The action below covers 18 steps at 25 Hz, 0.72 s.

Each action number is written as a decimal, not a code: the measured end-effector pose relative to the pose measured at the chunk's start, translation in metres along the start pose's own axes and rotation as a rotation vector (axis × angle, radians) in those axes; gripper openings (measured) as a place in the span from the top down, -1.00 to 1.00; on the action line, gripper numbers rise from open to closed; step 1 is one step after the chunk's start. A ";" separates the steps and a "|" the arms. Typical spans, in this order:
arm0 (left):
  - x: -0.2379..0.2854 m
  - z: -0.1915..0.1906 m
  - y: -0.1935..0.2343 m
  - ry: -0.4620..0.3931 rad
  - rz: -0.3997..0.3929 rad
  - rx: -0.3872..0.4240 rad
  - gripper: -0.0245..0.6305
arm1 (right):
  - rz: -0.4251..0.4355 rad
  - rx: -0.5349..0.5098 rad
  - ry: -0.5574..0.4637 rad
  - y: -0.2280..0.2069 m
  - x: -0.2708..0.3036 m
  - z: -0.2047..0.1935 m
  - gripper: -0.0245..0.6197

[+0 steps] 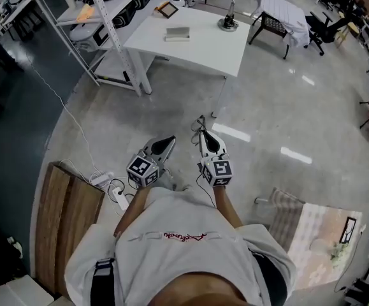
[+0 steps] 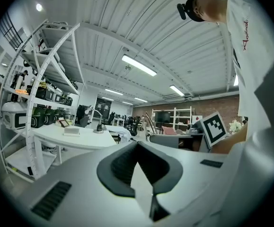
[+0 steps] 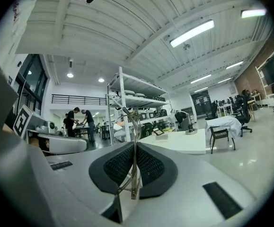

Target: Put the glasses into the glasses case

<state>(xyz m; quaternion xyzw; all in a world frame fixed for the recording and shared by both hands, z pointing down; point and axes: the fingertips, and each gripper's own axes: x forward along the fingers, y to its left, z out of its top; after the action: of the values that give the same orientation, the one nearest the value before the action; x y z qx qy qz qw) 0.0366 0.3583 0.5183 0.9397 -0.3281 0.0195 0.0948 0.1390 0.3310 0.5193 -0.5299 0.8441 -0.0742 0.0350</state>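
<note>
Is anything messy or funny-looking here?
The thin wire-framed glasses poke up from the shut right tool, which pinches them well away from the white table. A white power strip lies loose on the grey floor.

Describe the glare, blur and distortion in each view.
Head view: fisheye, dark corners, light streaks glaring on the floor. Left gripper view: shelf bows strongly, ceiling lamp blown out. Right gripper view: glasses between the jaws are soft, light strip overexposed.
</note>
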 end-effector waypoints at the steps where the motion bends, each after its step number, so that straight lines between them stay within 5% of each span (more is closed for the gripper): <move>1: 0.002 0.001 0.002 0.000 0.001 -0.002 0.86 | 0.001 0.003 0.000 -0.001 0.001 0.000 0.81; 18: 0.072 0.004 0.059 -0.025 -0.024 -0.032 0.86 | -0.029 -0.014 0.021 -0.056 0.068 0.001 0.81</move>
<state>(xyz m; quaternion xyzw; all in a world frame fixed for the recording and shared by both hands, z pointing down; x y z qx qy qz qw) 0.0561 0.2686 0.5311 0.9421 -0.3181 0.0014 0.1059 0.1594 0.2458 0.5283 -0.5416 0.8370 -0.0744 0.0213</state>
